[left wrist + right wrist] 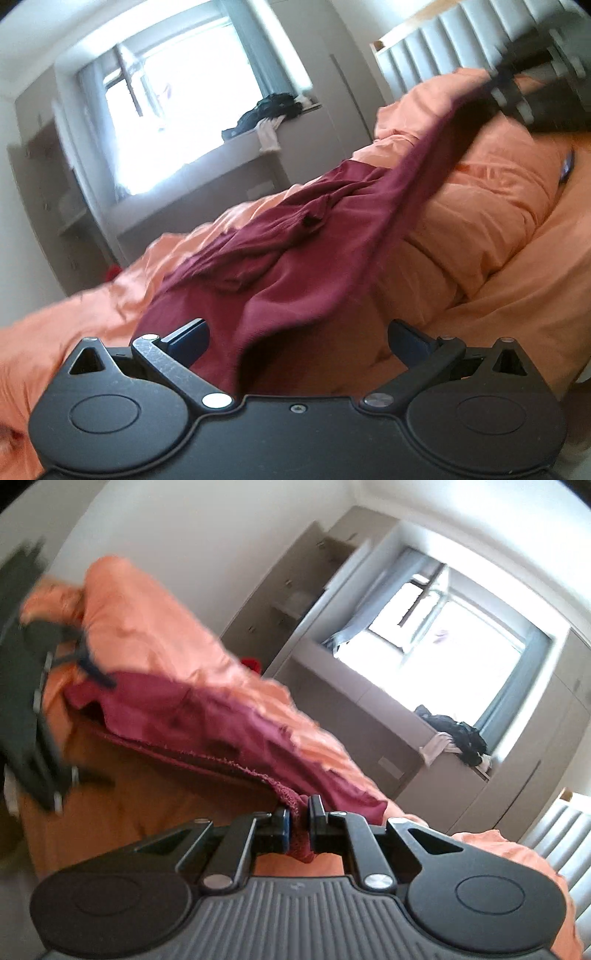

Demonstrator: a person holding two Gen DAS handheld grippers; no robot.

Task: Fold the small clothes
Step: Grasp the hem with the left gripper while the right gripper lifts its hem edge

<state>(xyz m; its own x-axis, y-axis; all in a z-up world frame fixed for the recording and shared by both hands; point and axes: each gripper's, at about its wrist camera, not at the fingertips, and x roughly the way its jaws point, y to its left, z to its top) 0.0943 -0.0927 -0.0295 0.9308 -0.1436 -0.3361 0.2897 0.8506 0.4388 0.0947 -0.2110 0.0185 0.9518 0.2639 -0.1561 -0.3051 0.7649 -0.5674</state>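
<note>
Orange cotton bedding [480,229] covers the bed you are working over, rumpled into thick folds, with a white padded headboard [436,48] behind it. Across the room a bright window [443,653] sits above a pale grey cabinet [369,716], where a heap of dark and white clothes [458,738] lies on the ledge; taupe cupboards stand beside it.

The maroon fabric garment [295,266] lies on the bedding, stretched long between your two tools. In the left wrist view its long axis runs from the lower middle up to the upper right, where one edge is lifted off the bed.

Your right hand-held gripper [298,823] has its jaws pinched tight on the garment's frilled hem. Your left hand-held gripper [299,339] has its fingers spread wide, with the near end of the cloth between them but not squeezed
</note>
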